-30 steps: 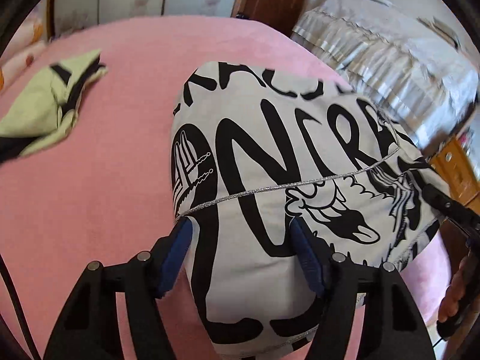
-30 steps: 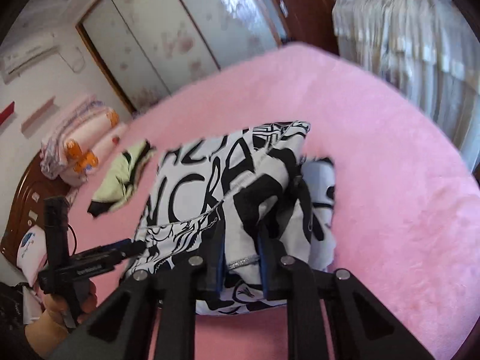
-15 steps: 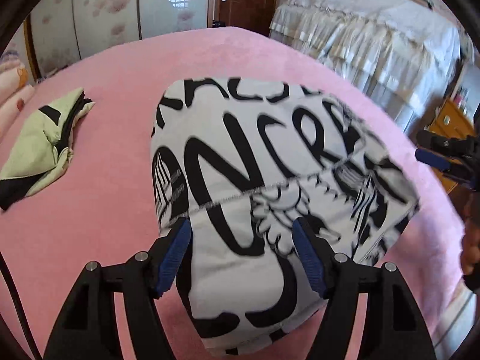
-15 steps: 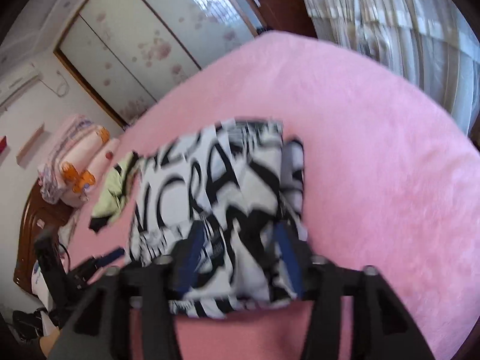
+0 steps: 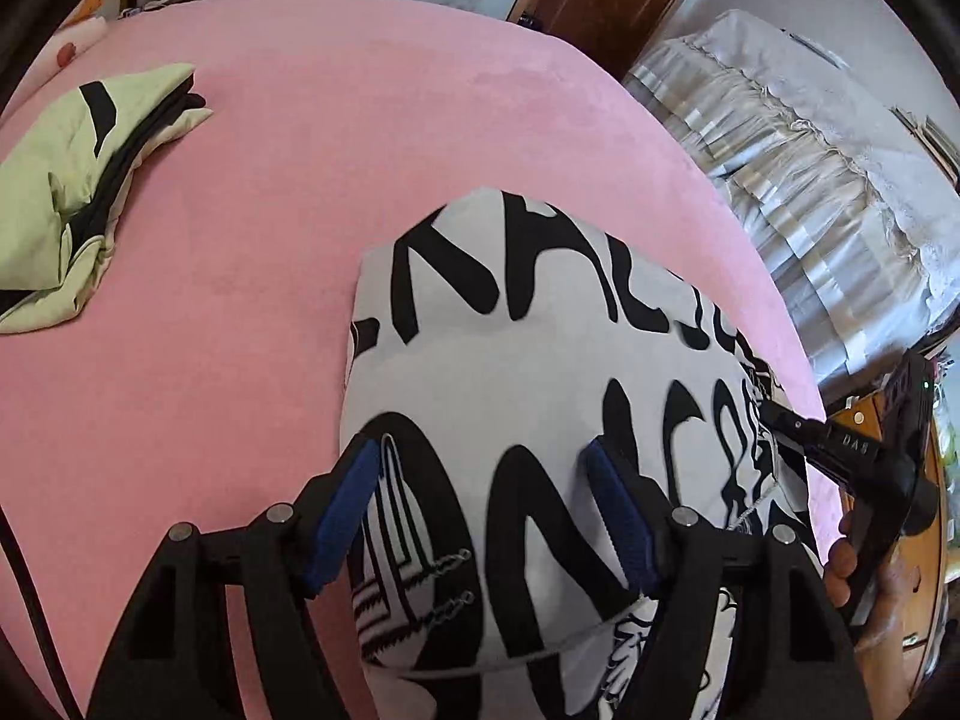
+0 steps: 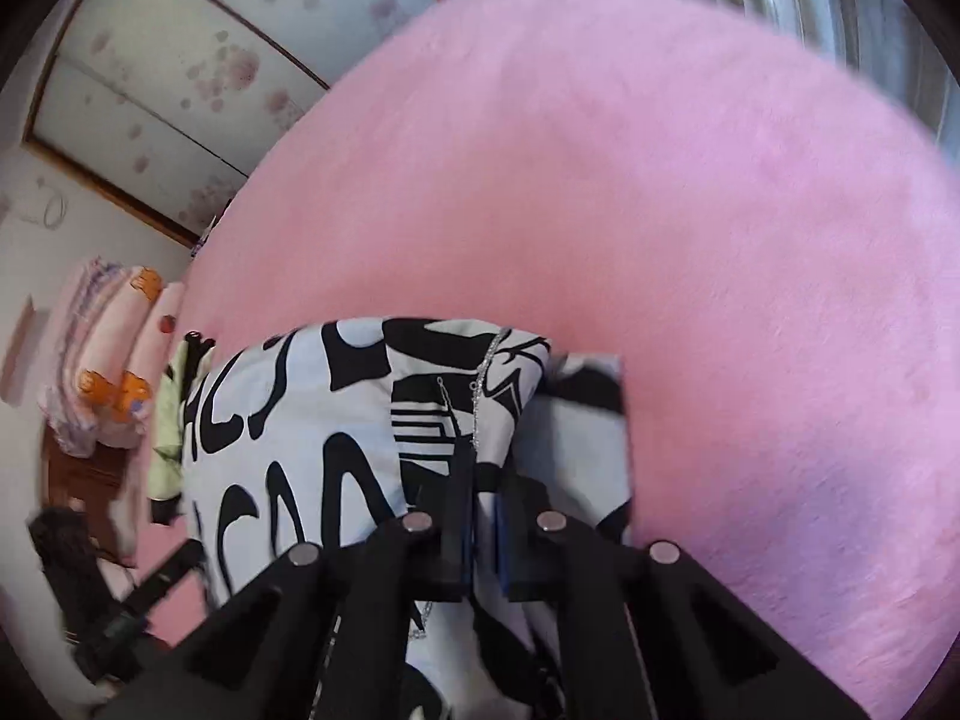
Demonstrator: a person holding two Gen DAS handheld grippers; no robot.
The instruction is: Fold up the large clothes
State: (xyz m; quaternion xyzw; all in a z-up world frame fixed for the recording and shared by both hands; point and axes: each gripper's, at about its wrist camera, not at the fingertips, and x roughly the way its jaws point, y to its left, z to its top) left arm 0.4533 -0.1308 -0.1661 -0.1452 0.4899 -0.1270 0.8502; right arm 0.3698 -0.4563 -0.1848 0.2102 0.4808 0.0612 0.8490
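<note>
Nearby, green garment [image 5: 90, 180] on bedspread [image 5: 270, 120].

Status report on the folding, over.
Left gripper open, fingers straddling the black-and-white garment. Right gripper shut on its edge. Garment folded on the pink bed. Folded green garment off to the side, not in the way.

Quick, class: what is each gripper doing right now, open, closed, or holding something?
Left gripper: open, its fingers either side of the black-and-white garment.
Right gripper: closed on an edge of that garment.
</note>
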